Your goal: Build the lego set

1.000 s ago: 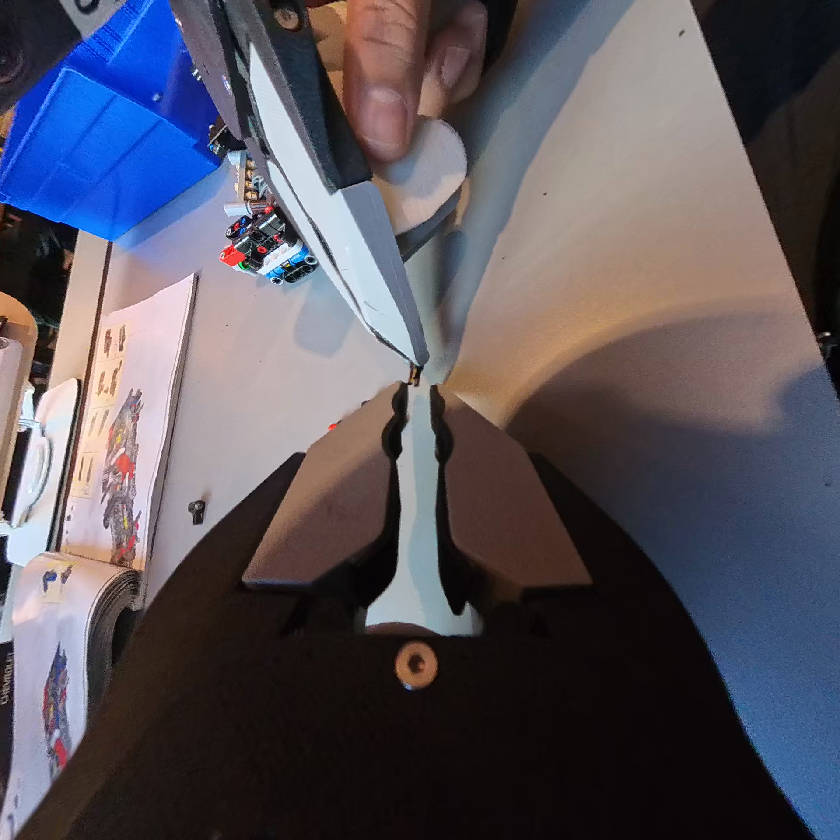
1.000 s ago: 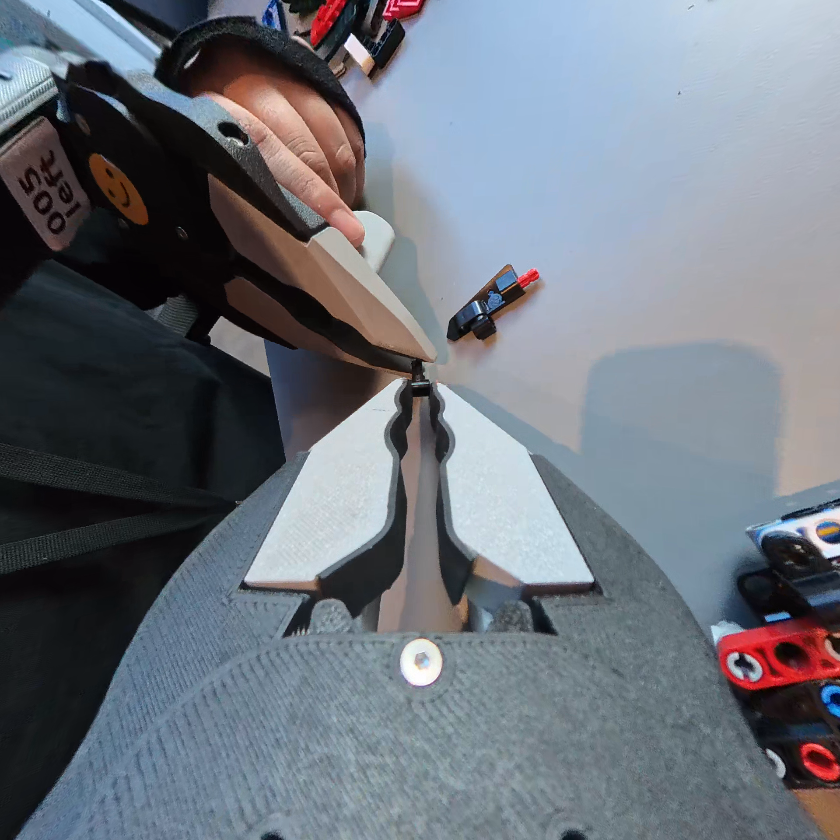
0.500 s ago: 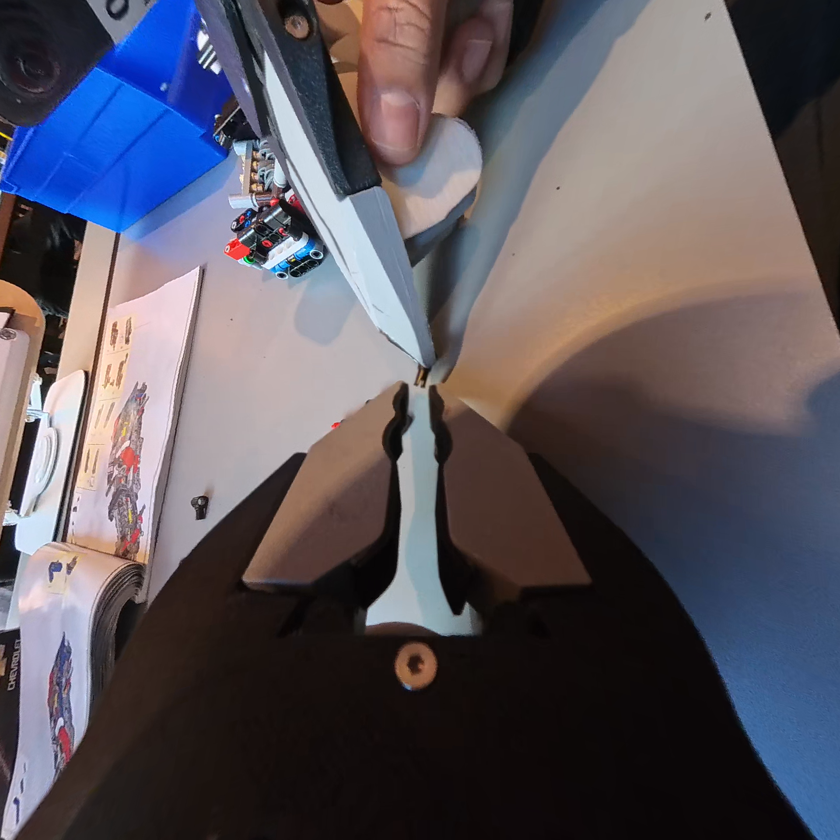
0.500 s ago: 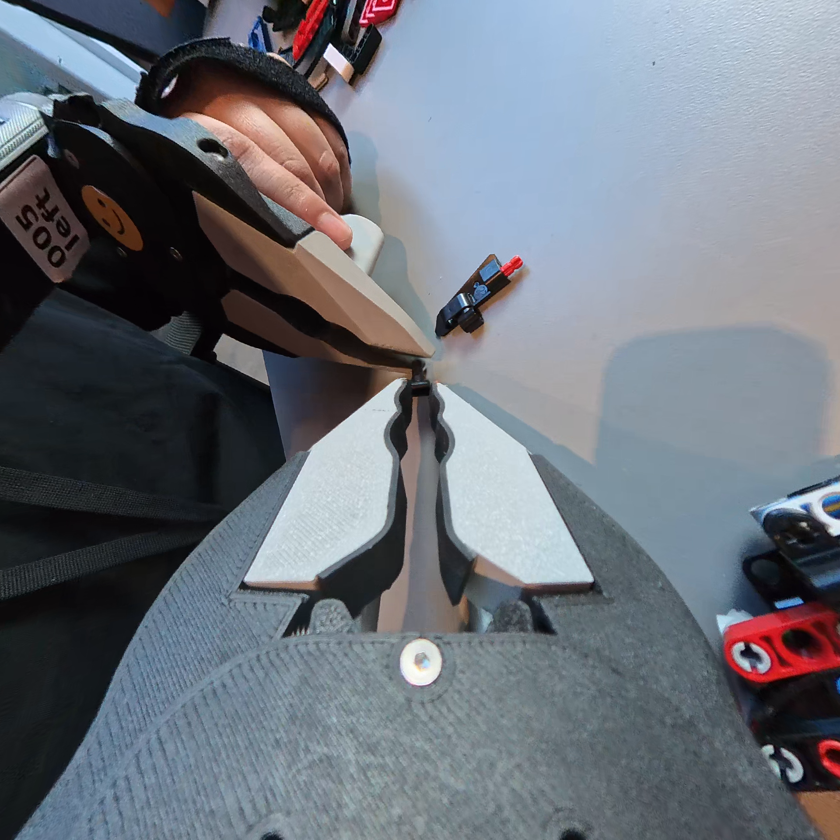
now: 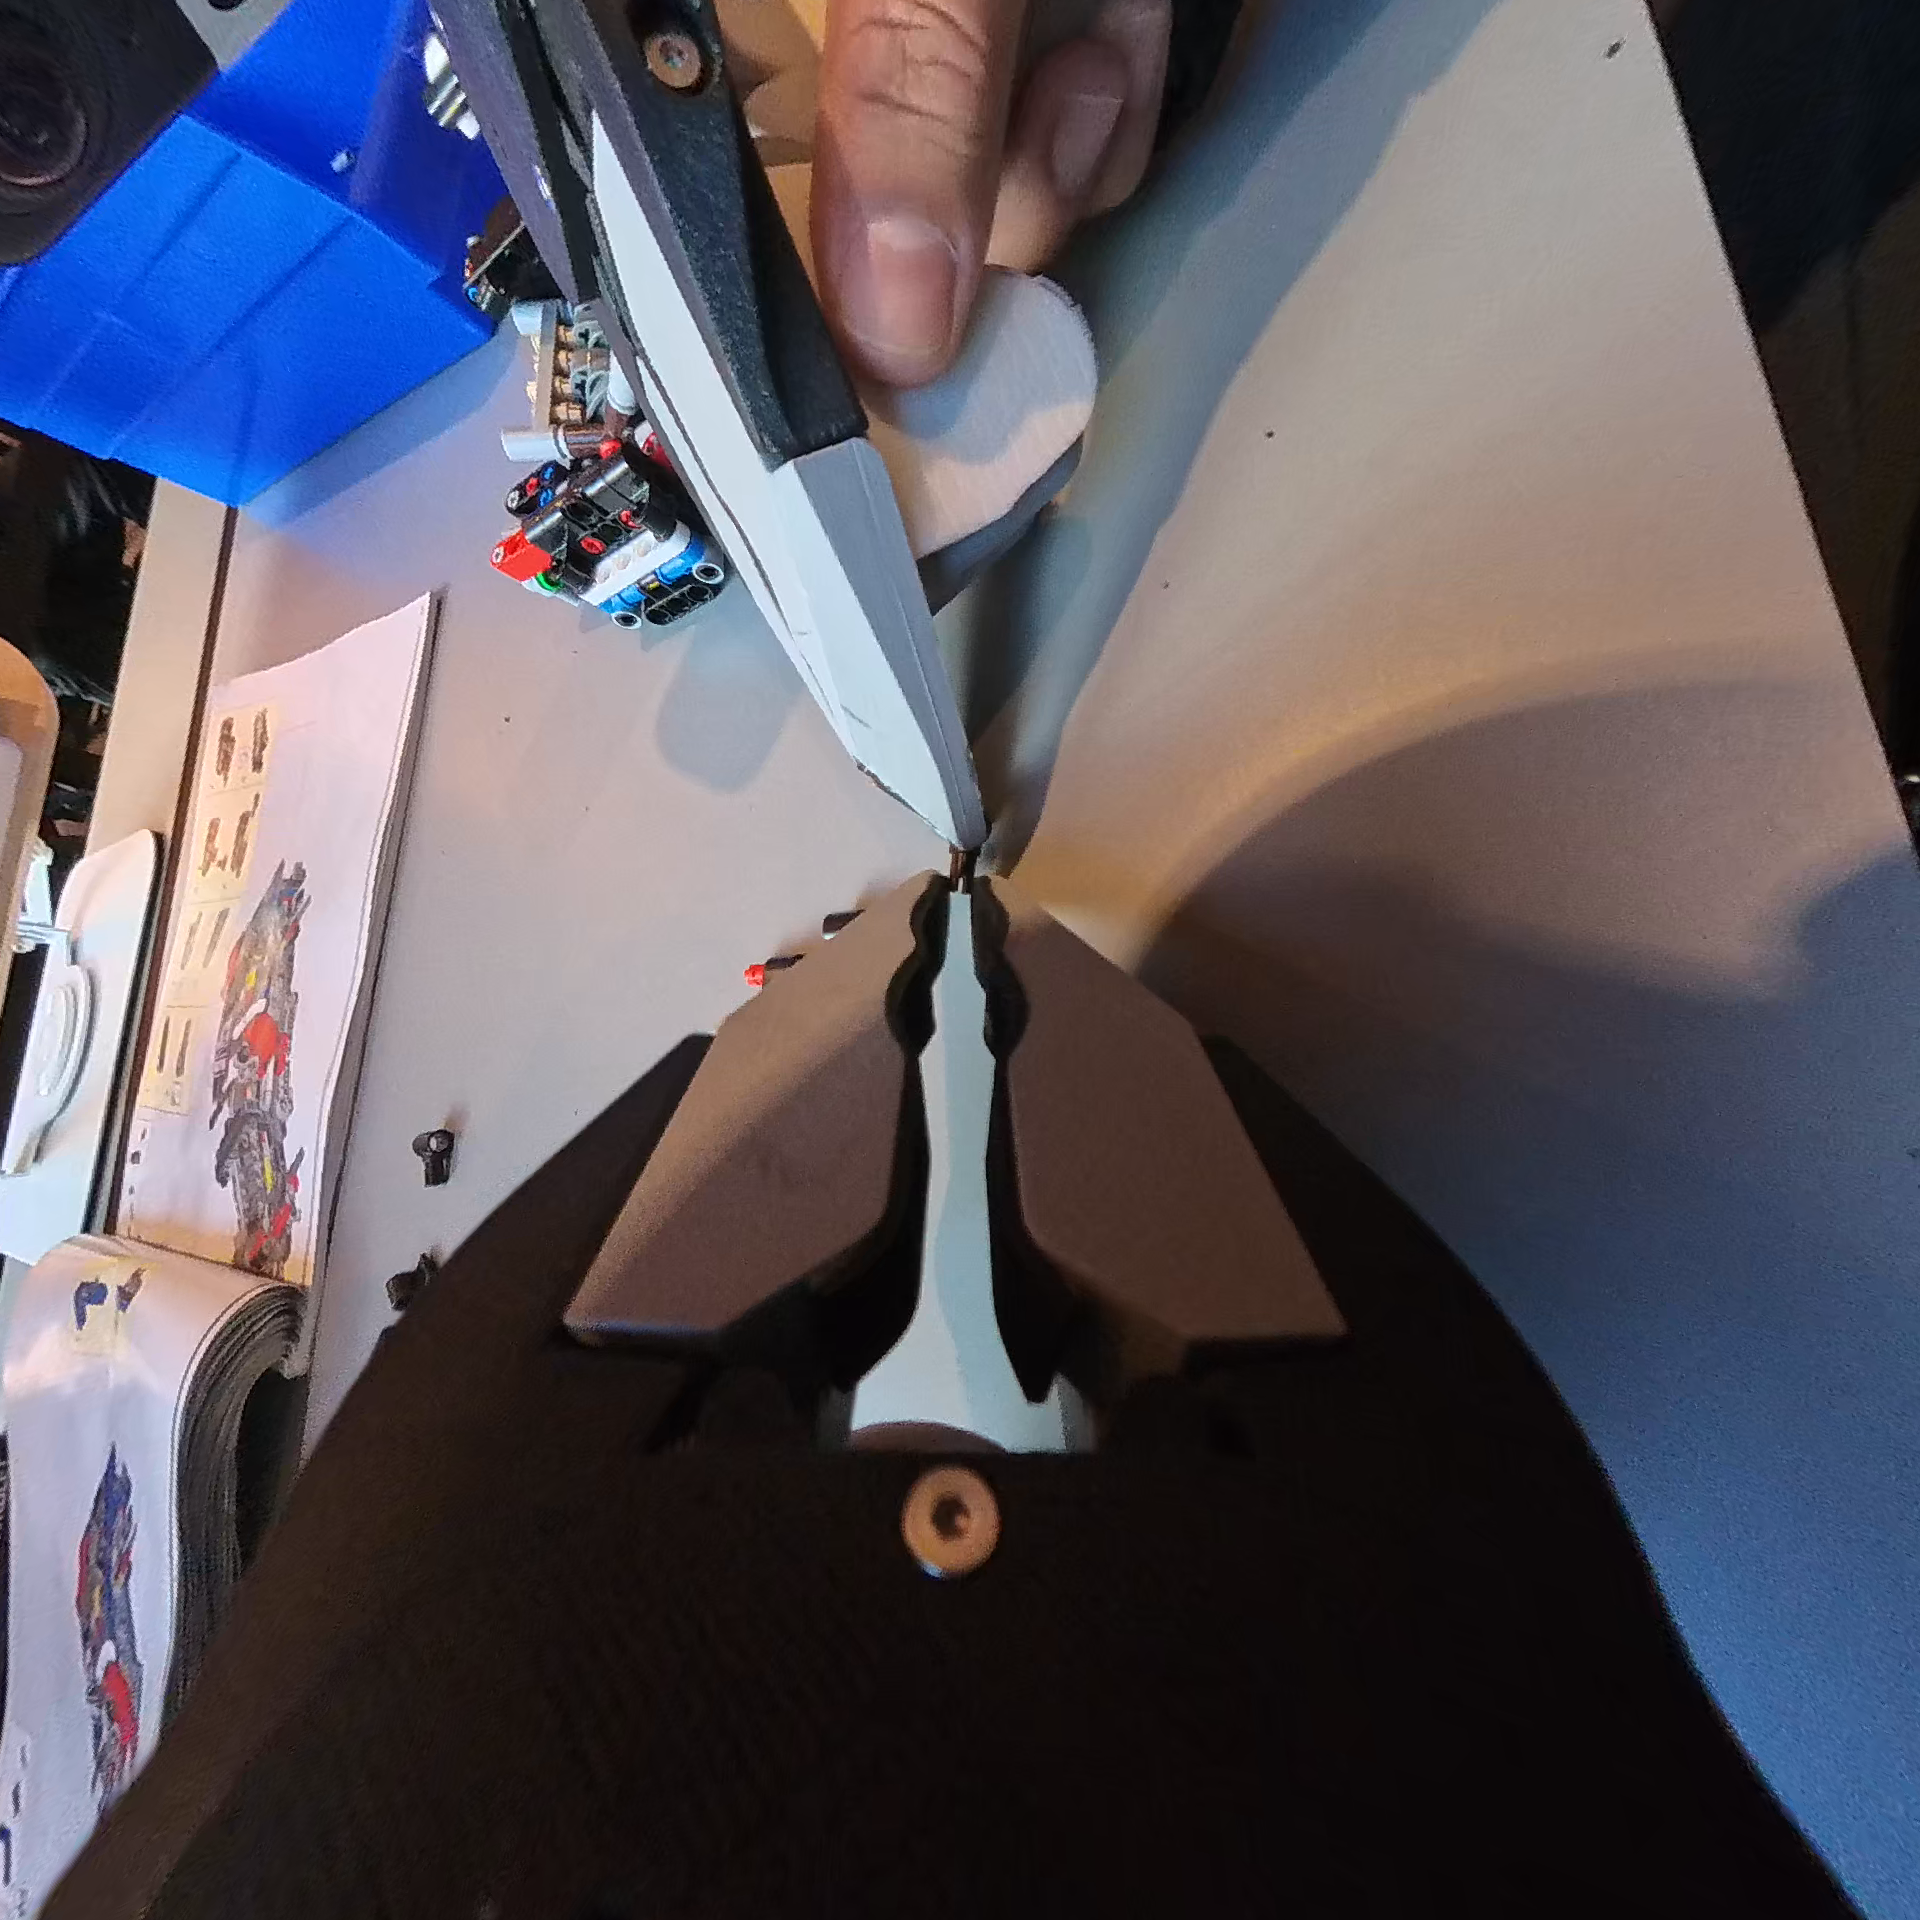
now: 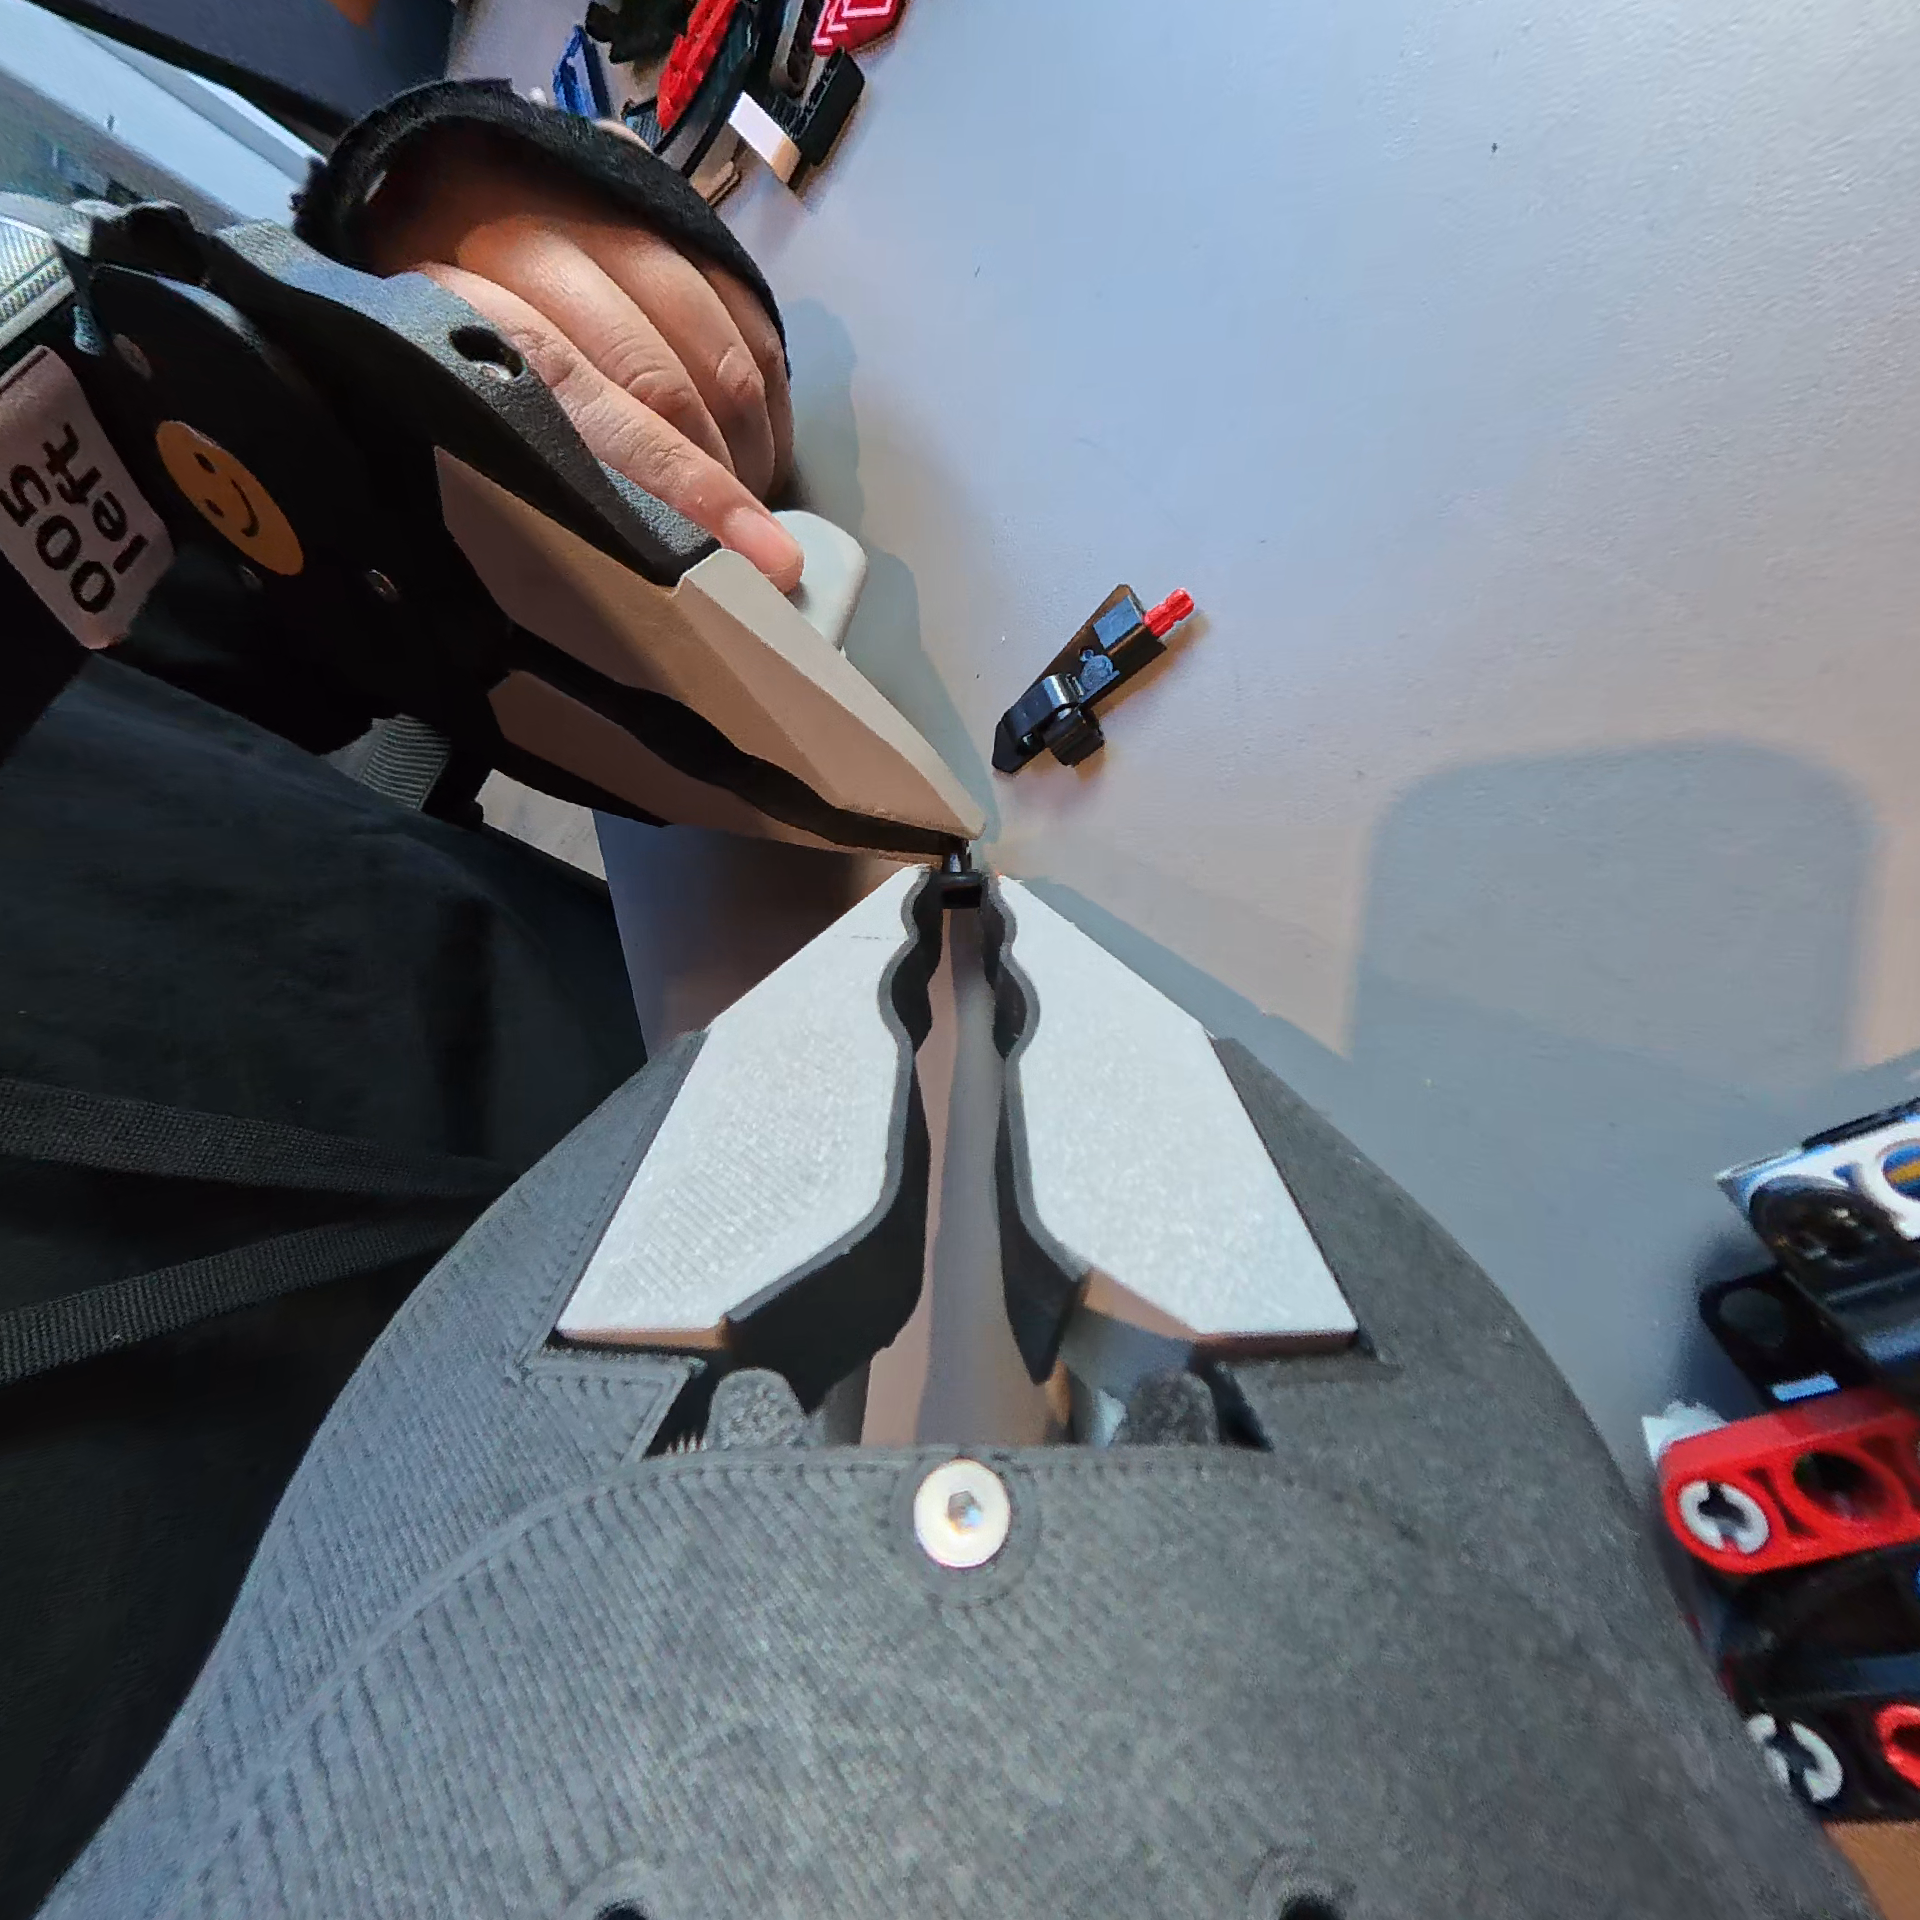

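Observation:
My left gripper (image 5: 961,885) and my right gripper (image 6: 961,891) meet tip to tip above the grey table (image 6: 1455,416). Both are shut on a small black lego pin piece (image 6: 961,885), which also shows as a dark speck in the left wrist view (image 5: 961,883). In the right wrist view the left gripper (image 6: 961,836) comes in from the left, held by a hand. In the left wrist view the right gripper (image 5: 971,831) comes down from above. A black lego part with a red pin (image 6: 1091,675) lies on the table just beyond the tips.
A partly built lego assembly (image 5: 613,540) stands near a blue bin (image 5: 239,291); it also shows at the right edge of the right wrist view (image 6: 1829,1455). Open instruction booklets (image 5: 270,935) lie at the left, with small black pieces (image 5: 434,1153) beside them. Loose parts (image 6: 748,83) lie at the far edge. Only a small space, under 4 cm, lies between the two pairs of fingers.
Both grippers stay tip to tip on the small black piece. The right gripper has shifted and tilted slightly; nothing was let go.

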Motion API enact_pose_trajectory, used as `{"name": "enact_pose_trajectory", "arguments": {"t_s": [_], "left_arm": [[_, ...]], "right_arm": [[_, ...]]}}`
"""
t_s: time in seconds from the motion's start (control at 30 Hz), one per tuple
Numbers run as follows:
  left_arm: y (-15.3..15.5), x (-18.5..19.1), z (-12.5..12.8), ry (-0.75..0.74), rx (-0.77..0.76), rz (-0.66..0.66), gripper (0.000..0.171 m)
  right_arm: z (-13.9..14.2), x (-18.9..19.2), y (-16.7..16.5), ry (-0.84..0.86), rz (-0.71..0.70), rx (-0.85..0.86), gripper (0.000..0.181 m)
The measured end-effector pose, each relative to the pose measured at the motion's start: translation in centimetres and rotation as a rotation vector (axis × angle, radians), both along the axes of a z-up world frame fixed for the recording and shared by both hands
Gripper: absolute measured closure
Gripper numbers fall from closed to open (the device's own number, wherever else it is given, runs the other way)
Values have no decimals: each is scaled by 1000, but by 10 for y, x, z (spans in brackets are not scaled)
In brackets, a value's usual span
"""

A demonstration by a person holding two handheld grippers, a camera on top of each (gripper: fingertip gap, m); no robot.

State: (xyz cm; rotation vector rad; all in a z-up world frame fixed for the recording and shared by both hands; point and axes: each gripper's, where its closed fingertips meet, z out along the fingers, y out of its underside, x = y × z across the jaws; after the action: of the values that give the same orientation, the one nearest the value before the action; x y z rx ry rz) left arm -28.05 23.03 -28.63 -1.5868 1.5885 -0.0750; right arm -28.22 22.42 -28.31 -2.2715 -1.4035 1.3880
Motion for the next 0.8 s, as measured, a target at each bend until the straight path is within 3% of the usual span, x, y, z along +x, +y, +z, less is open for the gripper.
{"name": "enact_pose_trajectory", "arguments": {"t_s": [0.23,0.8], "left_arm": [[0,0,-1,-18,-50,34,171],[0,-1,-1,0,-14,59,171]], "right_arm": [[0,0,0,-11,-19,31,177],[-1,-1,2,-30,-41,126,176]]}}
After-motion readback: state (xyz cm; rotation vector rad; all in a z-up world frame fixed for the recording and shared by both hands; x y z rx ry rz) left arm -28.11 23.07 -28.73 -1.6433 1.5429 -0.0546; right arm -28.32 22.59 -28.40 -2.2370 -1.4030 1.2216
